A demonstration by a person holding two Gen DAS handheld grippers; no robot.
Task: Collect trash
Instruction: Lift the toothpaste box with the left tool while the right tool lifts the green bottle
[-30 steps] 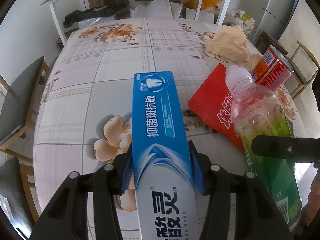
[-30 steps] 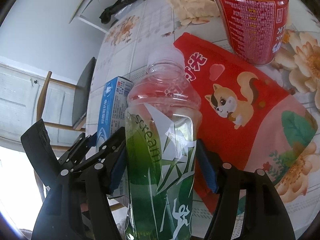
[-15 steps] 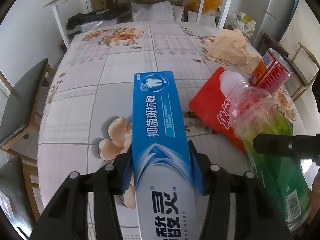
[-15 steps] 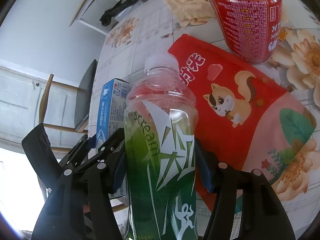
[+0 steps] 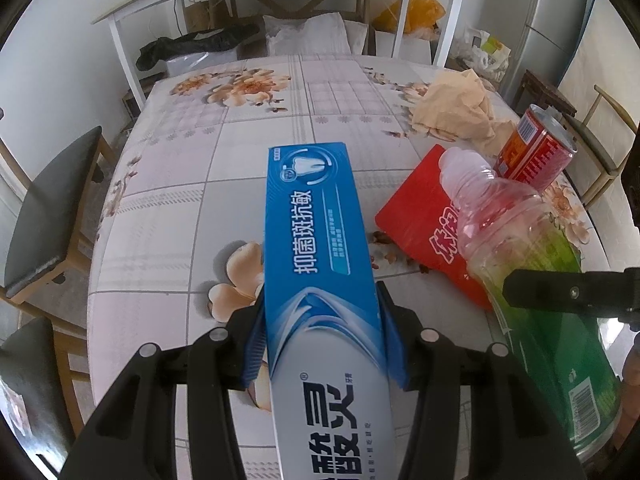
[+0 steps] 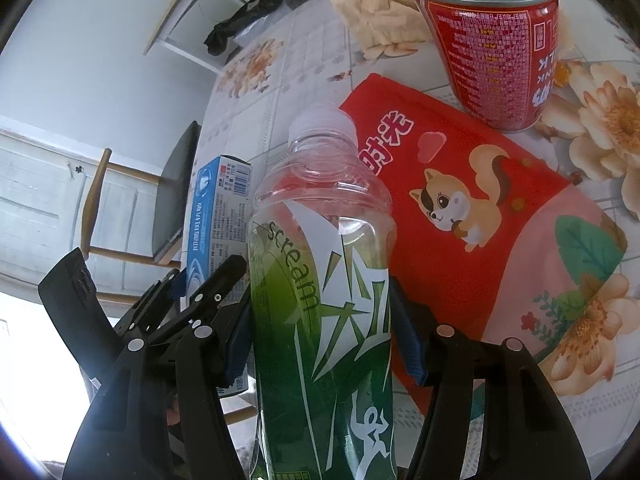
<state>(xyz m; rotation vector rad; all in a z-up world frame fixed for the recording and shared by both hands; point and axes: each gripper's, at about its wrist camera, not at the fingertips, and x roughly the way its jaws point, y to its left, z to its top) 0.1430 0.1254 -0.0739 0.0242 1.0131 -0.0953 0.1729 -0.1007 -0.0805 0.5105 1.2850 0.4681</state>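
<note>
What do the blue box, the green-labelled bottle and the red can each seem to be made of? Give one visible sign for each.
Blue box: likely glossy printed cardboard, with sharp folded edges and flat faces.
Green-labelled bottle: clear plastic, see-through ribbed shoulder, thin film label.
Red can: probably metal, with a dull grey rimmed top and printed wall.

The right gripper [image 6: 322, 338] has its blue pads pressed on both sides of a green-labelled plastic bottle [image 6: 320, 280], whose white cap points up and away; behind it a red snack bag [image 6: 480, 216] with a cartoon squirrel lies flat on the flowered table [image 6: 600, 128]; a red can [image 6: 492, 48] stands upright beyond the bag; crumpled tan paper [image 6: 380, 12] lies beside the can; at left the left gripper [image 6: 192, 300] holds a blue box [image 6: 218, 216].
</note>
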